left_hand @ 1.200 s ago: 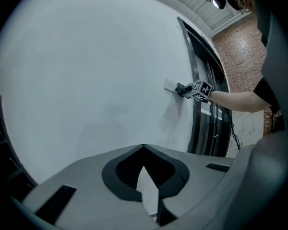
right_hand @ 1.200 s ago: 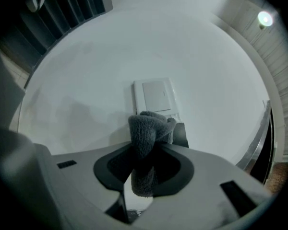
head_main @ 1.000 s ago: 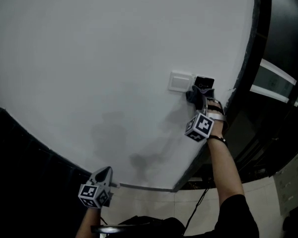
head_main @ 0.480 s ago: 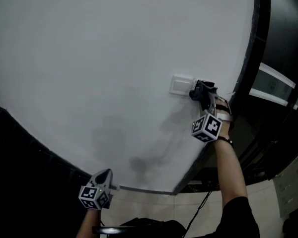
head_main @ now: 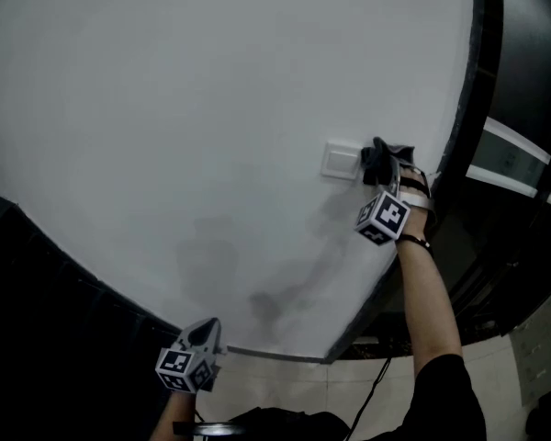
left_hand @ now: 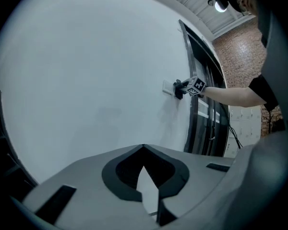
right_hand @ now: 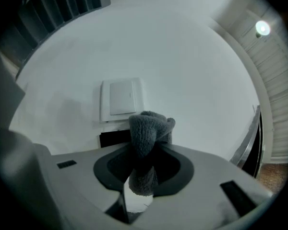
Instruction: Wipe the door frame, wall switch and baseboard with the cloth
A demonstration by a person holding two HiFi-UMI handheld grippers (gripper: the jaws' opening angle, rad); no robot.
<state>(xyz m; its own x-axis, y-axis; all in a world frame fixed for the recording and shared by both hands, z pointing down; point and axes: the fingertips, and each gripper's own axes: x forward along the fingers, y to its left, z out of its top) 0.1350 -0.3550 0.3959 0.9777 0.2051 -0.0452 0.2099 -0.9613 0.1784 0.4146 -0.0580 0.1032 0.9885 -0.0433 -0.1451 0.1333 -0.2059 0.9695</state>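
Note:
A white wall switch (head_main: 340, 161) (right_hand: 121, 98) (left_hand: 168, 87) sits on the pale wall, just left of the dark door frame (head_main: 473, 81). My right gripper (head_main: 378, 163) (right_hand: 143, 128) is shut on a dark grey fluffy cloth (right_hand: 148, 131) (head_main: 382, 161), held up against the wall right beside the switch's right edge. The cloth bulges out past the jaws toward the switch. My left gripper (head_main: 202, 331) (left_hand: 146, 190) hangs low near the floor line, shut with nothing in it, pointing at the wall. The baseboard (head_main: 275, 354) runs as a thin strip beneath the wall.
A black door with glass panels (head_main: 519, 168) (left_hand: 201, 99) stands to the right of the frame. A dark panel (head_main: 37, 320) fills the lower left. A cable (head_main: 367, 389) trails over the tiled floor (head_main: 533, 356) by the person's sleeve.
My right gripper with the cloth has shifted slightly right and up along the wall beside the switch. The left gripper has drifted a little to the right.

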